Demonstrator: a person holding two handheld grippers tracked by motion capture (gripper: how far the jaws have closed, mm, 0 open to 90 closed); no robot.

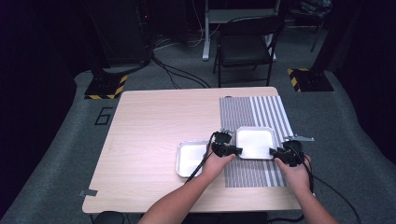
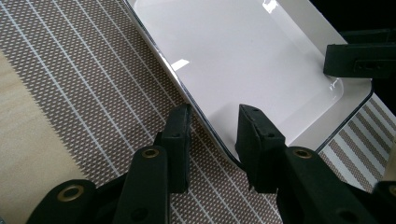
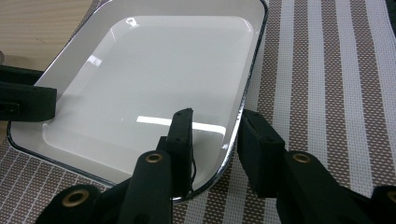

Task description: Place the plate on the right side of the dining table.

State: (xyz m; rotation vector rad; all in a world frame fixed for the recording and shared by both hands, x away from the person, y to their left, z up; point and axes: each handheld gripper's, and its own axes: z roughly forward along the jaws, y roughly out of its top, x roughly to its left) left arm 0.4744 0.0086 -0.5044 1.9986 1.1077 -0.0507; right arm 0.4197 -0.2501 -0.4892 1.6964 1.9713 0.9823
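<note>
Taking the white tray (image 1: 255,142) on the striped mat (image 1: 254,119) as the landmark: nearest the person, both forearms come up from the table's (image 1: 149,140) near edge, one to each side of this tray. The left gripper (image 1: 226,148) sits at the tray's near left corner, and in the left gripper view (image 2: 212,128) its jaws straddle the tray's dark-edged rim, one jaw outside over the mat and the other inside over the white floor; there is a gap between each jaw and the rim, so I cannot tell whether they press on it. The right gripper (image 1: 286,154) sits at the tray's near right corner, and in the right gripper view (image 3: 212,128) its jaws stand either side of the rim (image 3: 243,100) in the same way, one inside and one outside, close to it, though actual clamping is not clear. The tray lies flat on the mat, near the mat's middle. Just left of this tray, touching or almost touching it, a second white tray (image 1: 189,158) rests on the bare wood. Beyond the tray, past the table's far edge, a black folding chair (image 1: 245,44) stands on the grey floor.
</note>
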